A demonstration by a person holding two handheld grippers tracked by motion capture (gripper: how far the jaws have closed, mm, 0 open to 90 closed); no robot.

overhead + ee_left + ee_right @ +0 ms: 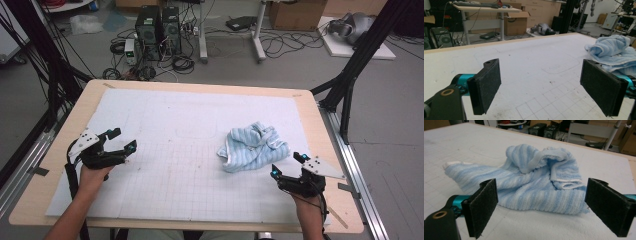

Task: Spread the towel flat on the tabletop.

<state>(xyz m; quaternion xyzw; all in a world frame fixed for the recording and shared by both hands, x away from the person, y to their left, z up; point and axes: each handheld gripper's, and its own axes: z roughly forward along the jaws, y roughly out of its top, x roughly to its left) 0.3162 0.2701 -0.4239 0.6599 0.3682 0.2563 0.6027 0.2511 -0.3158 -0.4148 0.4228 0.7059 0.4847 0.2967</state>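
A crumpled light-blue striped towel (pixel 254 146) lies in a heap on the right half of the white gridded mat (pixel 190 150). My right gripper (pixel 288 166) is open just in front of it, near the table's front right, and nothing sits between its jaws. From the right gripper view the towel (pixel 531 182) lies close ahead, between and beyond the two black pads (pixel 484 206). My left gripper (pixel 123 139) is open at the left side of the mat, well apart from the towel. The towel (pixel 612 51) appears at the far right of the left gripper view.
The mat covers a wooden table (pixel 70 130) whose edges show all around. Black frame posts (pixel 350 75) stand at both sides. Computer towers (pixel 157 30), cables and cardboard boxes (pixel 295 14) lie on the floor beyond the far edge.
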